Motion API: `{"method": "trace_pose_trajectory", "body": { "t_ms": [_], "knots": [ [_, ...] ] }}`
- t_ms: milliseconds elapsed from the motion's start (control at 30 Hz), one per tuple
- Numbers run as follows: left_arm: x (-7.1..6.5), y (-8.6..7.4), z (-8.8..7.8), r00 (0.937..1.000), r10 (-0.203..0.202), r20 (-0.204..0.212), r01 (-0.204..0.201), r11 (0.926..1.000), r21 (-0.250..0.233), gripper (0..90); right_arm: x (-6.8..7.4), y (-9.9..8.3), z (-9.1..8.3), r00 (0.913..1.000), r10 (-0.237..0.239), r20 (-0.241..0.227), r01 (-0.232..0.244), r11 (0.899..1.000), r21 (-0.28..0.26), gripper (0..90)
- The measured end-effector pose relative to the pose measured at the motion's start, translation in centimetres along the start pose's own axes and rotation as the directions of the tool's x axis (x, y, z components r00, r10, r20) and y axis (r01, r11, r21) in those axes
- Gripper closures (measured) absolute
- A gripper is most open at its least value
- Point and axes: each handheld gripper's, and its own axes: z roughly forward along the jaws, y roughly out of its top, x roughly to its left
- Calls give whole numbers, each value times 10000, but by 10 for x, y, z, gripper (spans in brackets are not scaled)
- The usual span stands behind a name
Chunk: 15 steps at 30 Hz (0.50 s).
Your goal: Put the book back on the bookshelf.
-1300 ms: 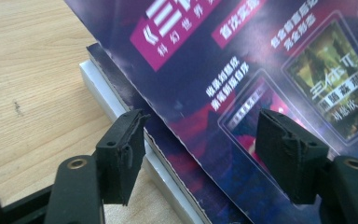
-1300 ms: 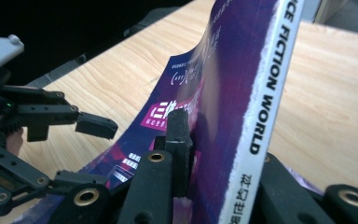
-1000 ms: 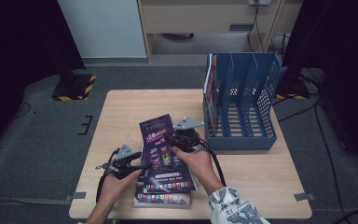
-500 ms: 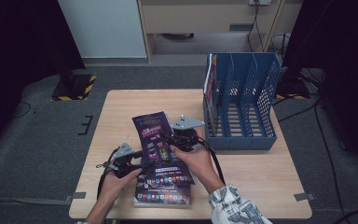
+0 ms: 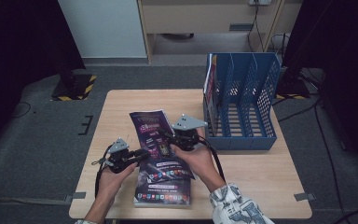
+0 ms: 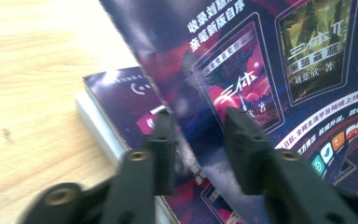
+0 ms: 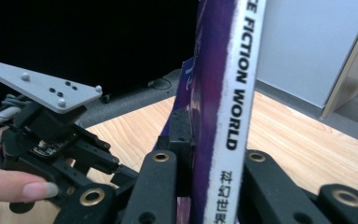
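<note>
Purple magazine (image 5: 154,136) between both hand-held grippers' jaws

We see a pale wooden desk (image 5: 121,107) standing on grey carpet (image 5: 37,154). On its far right part sits a blue slotted file rack (image 5: 247,116) with several upright compartments; a thin booklet (image 5: 209,79) stands in its leftmost slot. Beyond the desk we find a white cabinet (image 5: 102,28) and a beige cupboard (image 5: 205,18). A yellow-and-black striped base (image 5: 72,87) lies on the floor at far left, and cables (image 5: 321,126) trail at right.
</note>
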Motion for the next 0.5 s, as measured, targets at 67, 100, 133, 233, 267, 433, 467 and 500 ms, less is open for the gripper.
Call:
{"method": "trace_pose_trajectory", "body": {
  "t_ms": [67,100,133,233,267,433,467,500],
  "knots": [
    [0,0,-2,10000,4,39,-3,10000,-14,764,-2,0,-2,10000,-7,18,7,10000,-26,819],
    [0,1,-3,10000,59,31,-58,10000,-45,774,-3,0,-3,10000,5,-8,-5,10000,-72,820],
    [0,2,-3,9999,149,-12,-149,9999,-34,783,-3,0,-3,10000,-35,-26,35,10000,-85,820],
    [0,3,-5,9998,214,-56,-215,9997,-119,793,-5,-1,-4,10000,-11,-3,11,10000,-98,821],
    [0,3,-6,9997,238,-84,-239,9996,-143,797,-7,-1,-5,10000,9,43,-8,10000,-74,822],
    [1,6,-11,9987,409,-311,-420,9984,-376,806,-9,-1,-7,10000,41,1,-41,10000,-68,825],
    [1,6,-12,9985,422,-362,-436,9983,-397,806,-9,0,-7,10000,29,3,-29,9999,-100,825],
    [1,7,-13,9981,461,-411,-479,9980,-422,806,-9,0,-7,10000,8,5,-8,9999,-123,825]
  ]
}}
